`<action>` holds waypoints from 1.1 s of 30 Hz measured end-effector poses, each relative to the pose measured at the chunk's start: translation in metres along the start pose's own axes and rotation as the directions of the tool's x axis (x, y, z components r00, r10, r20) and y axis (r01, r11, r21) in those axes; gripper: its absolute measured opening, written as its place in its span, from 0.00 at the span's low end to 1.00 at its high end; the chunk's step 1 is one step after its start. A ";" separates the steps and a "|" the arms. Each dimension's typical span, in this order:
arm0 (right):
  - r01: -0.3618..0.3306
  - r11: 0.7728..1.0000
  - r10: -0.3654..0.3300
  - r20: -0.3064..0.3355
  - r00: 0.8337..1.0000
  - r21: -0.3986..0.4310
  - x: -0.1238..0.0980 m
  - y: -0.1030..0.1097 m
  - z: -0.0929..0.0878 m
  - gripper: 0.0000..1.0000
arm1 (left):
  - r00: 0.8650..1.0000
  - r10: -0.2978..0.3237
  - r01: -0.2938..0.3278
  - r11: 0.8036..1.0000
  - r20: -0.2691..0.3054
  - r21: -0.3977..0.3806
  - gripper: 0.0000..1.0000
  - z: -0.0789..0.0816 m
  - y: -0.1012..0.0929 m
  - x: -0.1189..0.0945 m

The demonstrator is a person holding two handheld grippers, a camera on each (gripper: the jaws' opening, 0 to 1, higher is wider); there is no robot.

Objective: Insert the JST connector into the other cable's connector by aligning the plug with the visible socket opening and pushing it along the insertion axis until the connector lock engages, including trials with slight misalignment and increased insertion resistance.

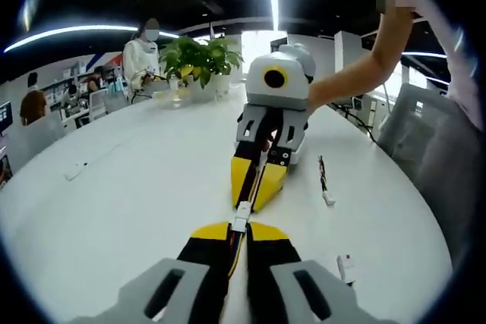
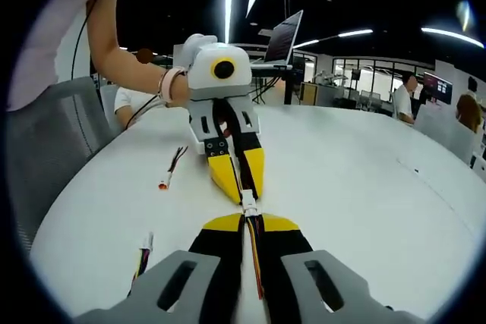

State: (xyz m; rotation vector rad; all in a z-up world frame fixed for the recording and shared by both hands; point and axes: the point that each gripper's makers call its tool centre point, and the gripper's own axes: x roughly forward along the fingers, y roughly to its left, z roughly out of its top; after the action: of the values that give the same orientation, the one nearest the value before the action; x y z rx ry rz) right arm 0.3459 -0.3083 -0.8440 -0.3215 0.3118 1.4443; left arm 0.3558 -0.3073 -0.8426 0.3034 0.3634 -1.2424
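Left hand-held gripper [image 1: 240,231] clamped on its cable, white JST connector [image 1: 241,216] projecting past the yellow tips. Right hand-held gripper [image 2: 248,221] clamped on the other cable, its connector [image 2: 248,204] meeting the opposing one between the two grippers, above the white desk [image 1: 137,180]. Spare cables [image 2: 170,169] lie loose on the desk beside them.

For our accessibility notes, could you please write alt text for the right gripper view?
Two yellow-tipped grippers, right and left, meet tip to tip over a white table, pressing white connectors together. Spare cables lie nearby.
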 end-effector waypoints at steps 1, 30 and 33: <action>0.000 1.000 0.000 0.003 1.000 0.008 0.000 0.000 0.000 0.05 | 1.000 0.001 -0.001 1.000 0.000 -0.005 0.02 0.000 0.001 0.000; 0.026 0.996 -0.030 0.049 0.998 0.082 -0.007 -0.008 0.003 0.18 | 0.992 0.097 -0.086 0.989 0.085 -0.121 0.19 0.015 0.011 -0.021; 0.027 0.997 -0.032 0.054 0.998 0.079 -0.009 -0.008 0.007 0.19 | 0.991 0.099 -0.089 0.990 0.091 -0.112 0.20 0.021 0.010 -0.027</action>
State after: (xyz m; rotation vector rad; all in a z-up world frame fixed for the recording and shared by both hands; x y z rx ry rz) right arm 0.3526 -0.3147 -0.8338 -0.2217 0.3167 1.4057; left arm 0.3597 -0.2897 -0.8119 0.1654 0.3284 -1.1362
